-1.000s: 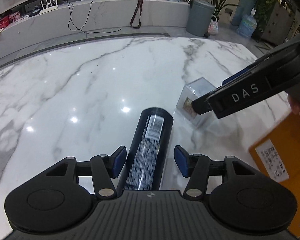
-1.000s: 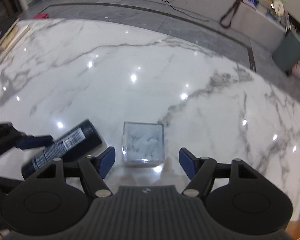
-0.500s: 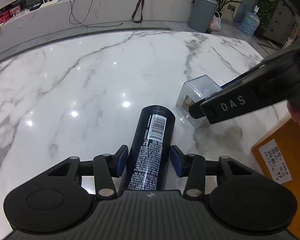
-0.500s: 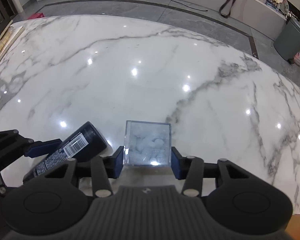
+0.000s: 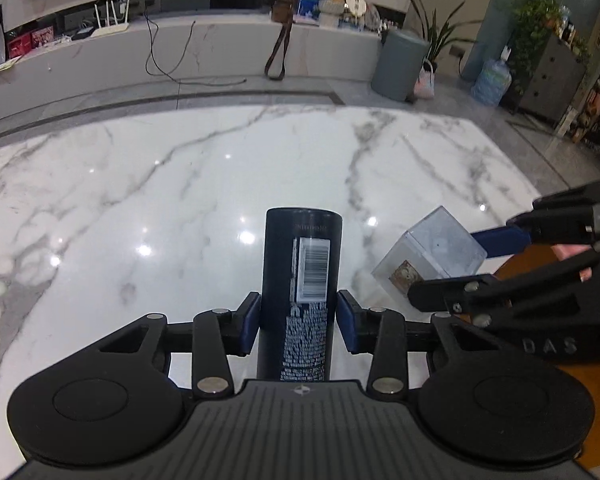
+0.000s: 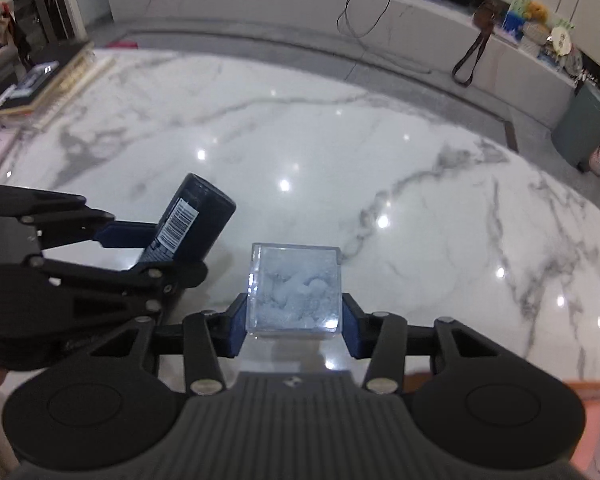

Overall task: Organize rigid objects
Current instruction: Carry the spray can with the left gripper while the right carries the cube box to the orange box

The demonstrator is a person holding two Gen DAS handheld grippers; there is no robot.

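Two hand-held grippers each carry one thing over the white marble bench (image 5: 140, 200). In the left wrist view the left hand-held gripper (image 5: 298, 322) has its blue pads against both sides of a dark cylindrical can (image 5: 298, 276); its jaws are closing on the can, which points toward 12 o'clock with its barcode label facing up. At about 3 o'clock from the can, the right hand-held gripper (image 5: 448, 266) holds a clear plastic cube (image 5: 432, 254) by two opposite faces, the cube tilted on one corner.

In the right wrist view the right hand-held gripper (image 6: 294, 324) is clamped on the cube (image 6: 296, 290), pads flat on its left and right walls, with pale crumpled contents showing through the top. At 10 o'clock from the cube, the left hand-held gripper (image 6: 148, 254) grips the can (image 6: 188, 224), tilted with its far end raised.

Beyond the bench, at 1 o'clock in the left view, a grey bin (image 5: 400, 64) stands on the floor by a long low marble shelf (image 5: 180, 52).
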